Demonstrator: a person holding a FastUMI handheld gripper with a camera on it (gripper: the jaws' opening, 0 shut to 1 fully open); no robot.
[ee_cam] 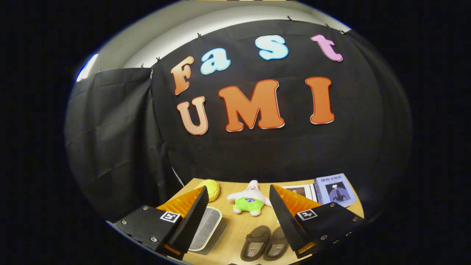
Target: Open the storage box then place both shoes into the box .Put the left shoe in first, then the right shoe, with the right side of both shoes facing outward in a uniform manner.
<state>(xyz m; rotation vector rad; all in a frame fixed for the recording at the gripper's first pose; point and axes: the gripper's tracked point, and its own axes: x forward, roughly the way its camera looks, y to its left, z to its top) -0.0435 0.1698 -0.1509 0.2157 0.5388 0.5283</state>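
Observation:
Two dark brown shoes [265, 243] lie side by side on the wooden table [239, 224], below and between my fingers, nearer the right one. A storage box [206, 229] with a pale rim and grey top lies flat beside the left finger, its lid down. My gripper [238, 197] hovers well above the table, open, with nothing between its fingers.
A pink star plush toy with green shorts [249, 200] lies beyond the shoes. A yellow round plush [211, 188] sits at the back left by the left fingertip. Blue books [334, 189] and a white booklet [300, 191] lie at the back right.

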